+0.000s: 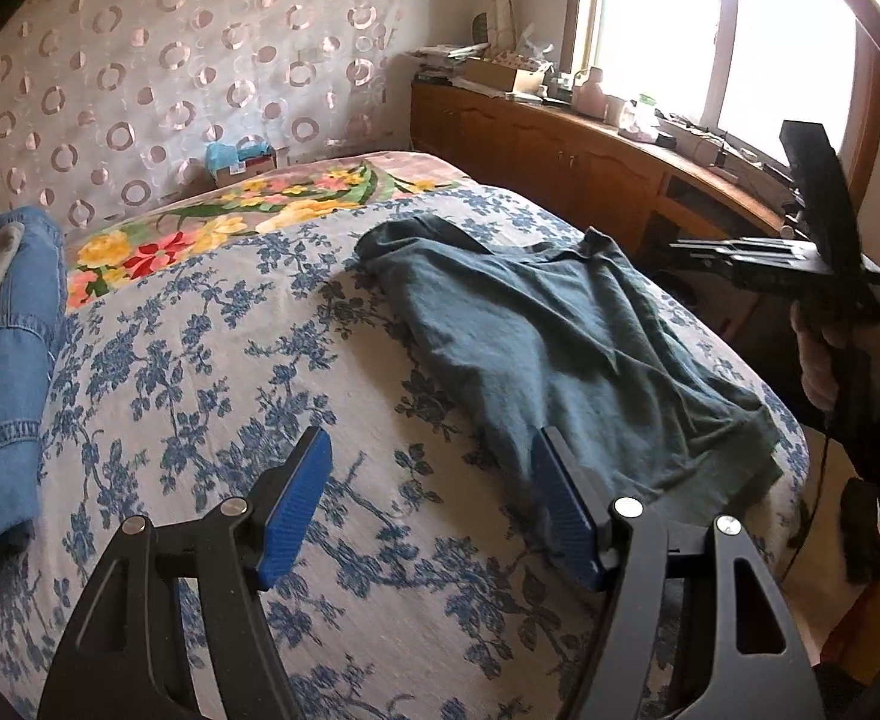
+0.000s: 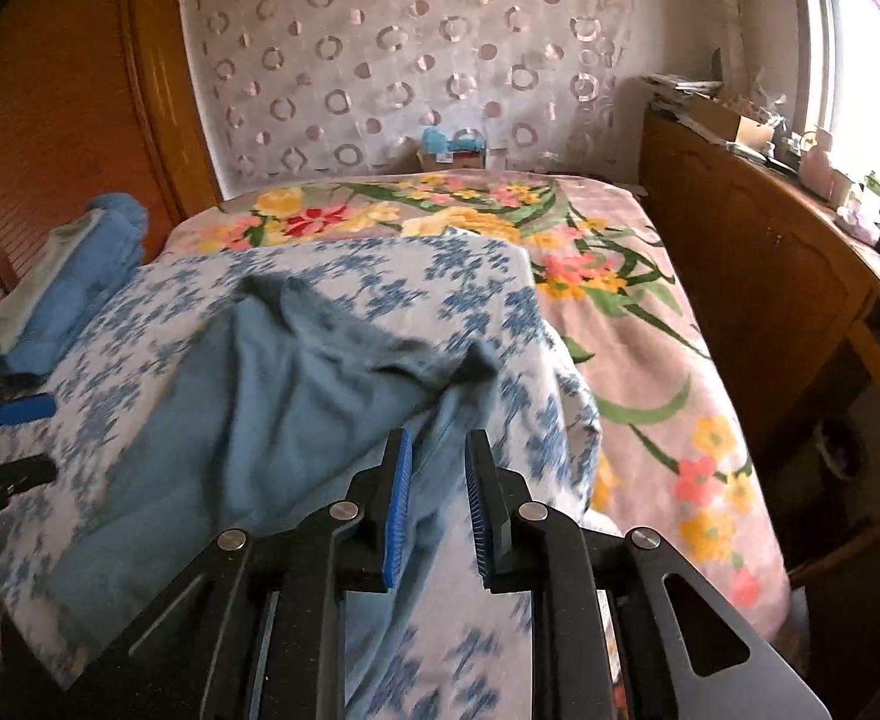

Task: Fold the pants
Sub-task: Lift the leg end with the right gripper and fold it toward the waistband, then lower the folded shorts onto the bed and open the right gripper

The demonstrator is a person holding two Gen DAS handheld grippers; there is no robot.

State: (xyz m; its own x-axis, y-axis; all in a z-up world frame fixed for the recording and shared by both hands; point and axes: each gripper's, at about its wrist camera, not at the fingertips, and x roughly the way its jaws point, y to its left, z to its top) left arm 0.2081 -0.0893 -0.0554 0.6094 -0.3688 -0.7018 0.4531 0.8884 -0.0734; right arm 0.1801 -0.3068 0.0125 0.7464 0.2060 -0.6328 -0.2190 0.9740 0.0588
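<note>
Left wrist view first: the left gripper [image 1: 431, 489] hangs over the blue-and-white floral bedsheet [image 1: 212, 372] with its two blue-padded fingers [image 1: 296, 501] spread wide and nothing between them. One pair of grey-green cotton pants [image 1: 566, 348] lies crumpled ahead and to the right, its near hem reaching just behind the right-hand pad. One folded blue denim garment [image 1: 11, 360] sits far out to the left. Off to the right, a gloved hand [image 1: 842, 366] carries the right gripper's black body above the bed edge.

Right wrist view: the right gripper [image 2: 437, 507] shows a narrow gap between its two blue pads, not pressing on anything, and the picture is smeared. The pants [image 2: 284, 396] spread ahead and left of the tips, directly beneath them. One pink flowered blanket [image 2: 650, 324] stretches away to the right.
</note>
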